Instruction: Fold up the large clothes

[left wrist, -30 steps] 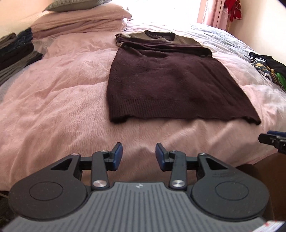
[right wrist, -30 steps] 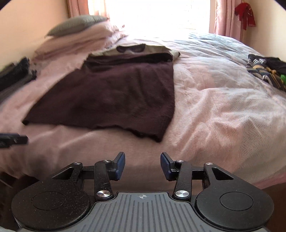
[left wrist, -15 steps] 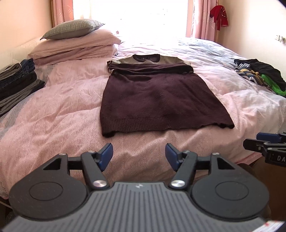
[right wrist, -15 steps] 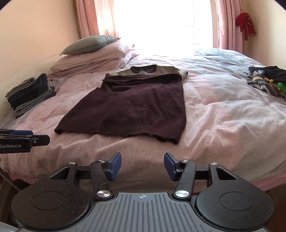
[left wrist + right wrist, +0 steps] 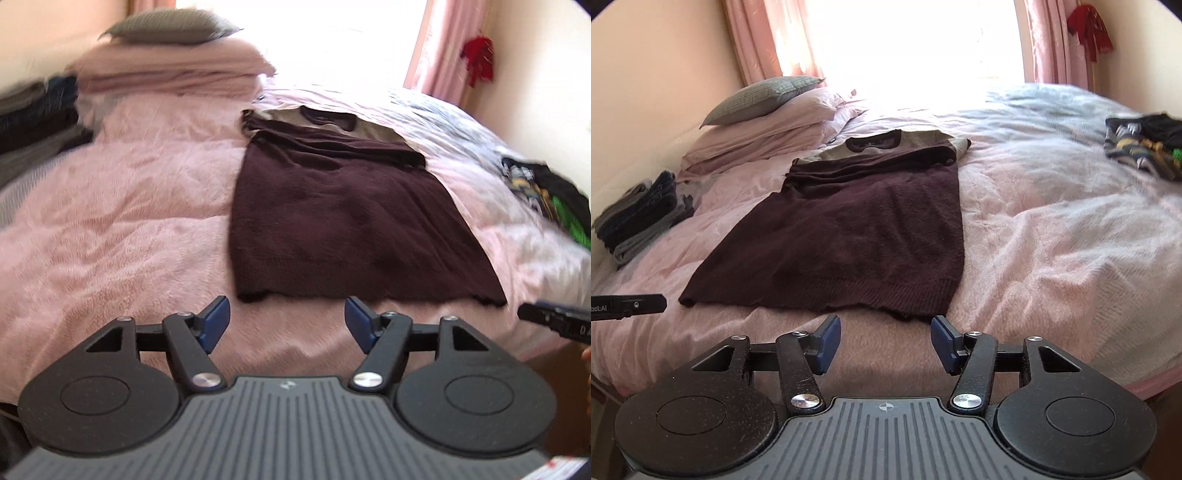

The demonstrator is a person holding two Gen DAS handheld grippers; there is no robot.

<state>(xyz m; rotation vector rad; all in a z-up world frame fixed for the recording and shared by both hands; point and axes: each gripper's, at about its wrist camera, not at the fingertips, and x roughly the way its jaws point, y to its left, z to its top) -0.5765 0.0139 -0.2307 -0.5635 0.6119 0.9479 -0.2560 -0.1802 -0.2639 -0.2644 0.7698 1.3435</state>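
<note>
Two views take in the same bed, each from behind its own tongs. In the left wrist view, which is blurred, the left tongs [image 5: 287, 319] stand released with nothing between the blue pads [image 5: 217, 321]; their jaws have just been opening, and they hang over the near edge of the pink bedspread [image 5: 122, 236], just short of the sweater's hem. The dark maroon sweater [image 5: 343, 225] lies flat on the bedspread with its hem toward the camera, its sleeves folded across the upper part below a tan yoke and dark collar. A stack of pillows [image 5: 173, 70] sits at the far left, a pile of dark folded clothes [image 5: 33, 114] at the left edge, and a heap of patterned and green clothes [image 5: 543, 188] at the right edge of the bed. The tip of the right tongs [image 5: 554, 320] pokes in at the right edge. In the right wrist view, the right tongs [image 5: 885, 341] are likewise released and empty, jaws having just been opening, hanging just before the sweater's [image 5: 849, 240] right hem corner without touching it. The folded pile [image 5: 642, 218] lies well apart to the left, the pillows [image 5: 764, 118] beyond it, the loose heap [image 5: 1145, 147] far right, and pink curtains [image 5: 757, 40] frame a bright window. The left tongs' tip [image 5: 628, 306] shows at the left edge.
</note>
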